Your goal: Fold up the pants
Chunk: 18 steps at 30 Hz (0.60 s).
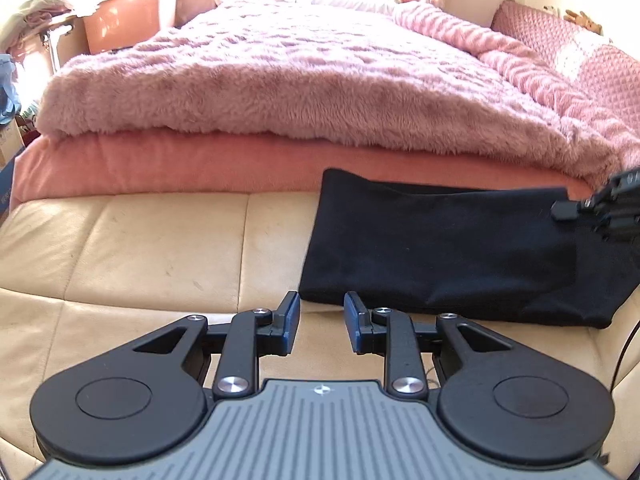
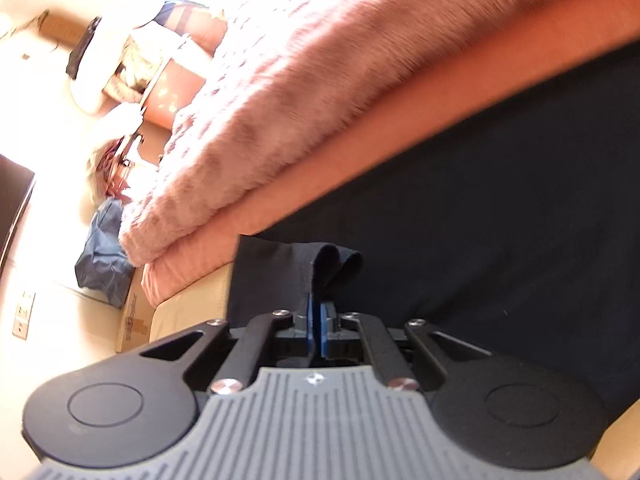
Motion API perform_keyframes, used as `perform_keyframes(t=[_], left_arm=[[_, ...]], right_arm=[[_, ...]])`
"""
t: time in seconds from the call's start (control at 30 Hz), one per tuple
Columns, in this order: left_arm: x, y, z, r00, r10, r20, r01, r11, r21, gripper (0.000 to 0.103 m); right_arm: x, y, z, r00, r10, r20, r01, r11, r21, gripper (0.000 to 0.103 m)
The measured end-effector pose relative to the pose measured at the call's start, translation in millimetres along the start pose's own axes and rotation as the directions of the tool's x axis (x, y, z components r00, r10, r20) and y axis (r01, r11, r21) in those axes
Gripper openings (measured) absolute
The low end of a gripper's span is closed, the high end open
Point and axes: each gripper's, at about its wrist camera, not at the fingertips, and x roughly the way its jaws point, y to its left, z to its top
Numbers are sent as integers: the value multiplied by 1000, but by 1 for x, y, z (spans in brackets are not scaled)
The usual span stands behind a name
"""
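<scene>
The black pants (image 1: pixel 448 248) lie folded flat on the beige leather cushion (image 1: pixel 140 248), right of centre in the left wrist view. My left gripper (image 1: pixel 322 324) is open and empty, just in front of the pants' near left corner. My right gripper (image 1: pixel 564 212) reaches in from the right edge onto the pants' far right edge. In the right wrist view my right gripper (image 2: pixel 320 320) is shut on a doubled fold of the pants (image 2: pixel 480 220); the blue pads (image 2: pixel 325 332) pinch the cloth, which loops out ahead of them.
A fluffy pink blanket (image 1: pixel 280 80) over an orange-pink sheet (image 1: pixel 160 168) lies piled right behind the pants. A pink quilted cushion (image 1: pixel 580 52) is at the far right. A basin (image 1: pixel 120 16) and laundry stand at the far left. A blue bag (image 2: pixel 104 256) sits beside the bed.
</scene>
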Motion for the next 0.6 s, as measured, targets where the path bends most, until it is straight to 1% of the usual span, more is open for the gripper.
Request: perform_keyframes(t=[0.17, 0.3, 0.4, 0.5, 0.6], left_arm=[[-9, 0, 8, 999, -17, 32, 18, 1000, -20, 31], [-6, -11, 17, 998, -40, 40, 40, 999, -1, 31], [2, -25, 25, 997, -64, 37, 64, 998, 23, 31], [15, -43, 33, 995, -92, 29, 91, 994, 52, 31], [29, -66, 40, 992, -125, 14, 123, 990, 71, 31]], right_arm=[[-41, 36, 28, 1000, -20, 14, 21, 996, -92, 0], [-85, 51, 57, 998, -38, 42, 44, 987, -152, 0], [-123, 49, 79, 995, -76, 60, 86, 980, -177, 0], [-162, 38, 106, 987, -131, 90, 147, 970, -196, 0], [-202, 13, 132, 974, -193, 119, 214, 955, -207, 0]])
